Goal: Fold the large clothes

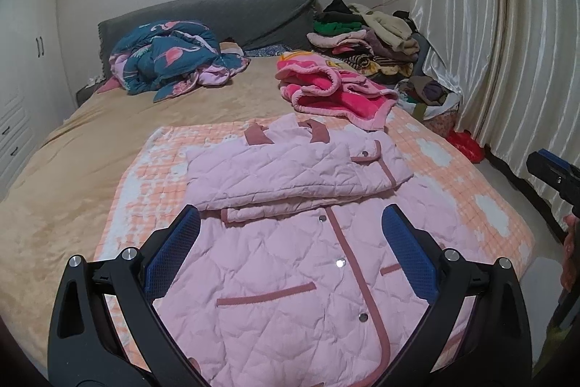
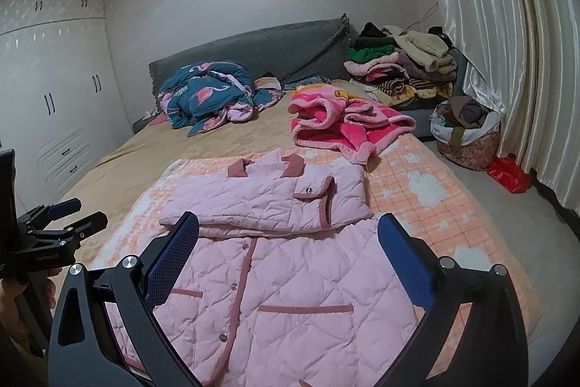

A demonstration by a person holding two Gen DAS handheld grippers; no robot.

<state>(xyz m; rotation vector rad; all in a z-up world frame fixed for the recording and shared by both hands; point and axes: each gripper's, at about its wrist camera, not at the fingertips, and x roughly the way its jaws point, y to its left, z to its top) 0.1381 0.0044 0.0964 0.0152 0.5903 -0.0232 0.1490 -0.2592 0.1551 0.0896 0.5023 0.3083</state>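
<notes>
Across the wide bed with its tan velvety cover (image 1: 90,176), a peach-and-white checked blanket (image 1: 471,176) is spread, and on that blanket lies the pale pink quilted jacket with dusty-rose piping and snap buttons (image 1: 290,278). Its upper part, collar end and sleeves, is already folded over into a band across the chest; the lower body is flat and unfolded, hem nearest the cameras. The jacket's long axis runs away from both grippers, toward the grey padded headboard (image 2: 253,46).

Both tools hover above the hem end — the left gripper (image 1: 290,252) over the snap placket, slightly toward the jacket's left side, and the right gripper (image 2: 288,263) over the pocket side. Each has its blue-padded jaws spread wide and holds nothing. Neither touches the cloth. They look about equally near, so my guess is the next fold takes the hem up toward the collar, one tool at each corner.

Farther up the bed sit a crumpled teal flamingo-print quilt (image 1: 170,60) and a rumpled hot-pink fleece blanket (image 1: 333,89), well apart from the jacket. A stack of folded clothes (image 2: 402,75) is piled by the headboard, beside cream satin curtains (image 2: 507,42); white wardrobe doors (image 2: 47,89) fill the opposite wall.
</notes>
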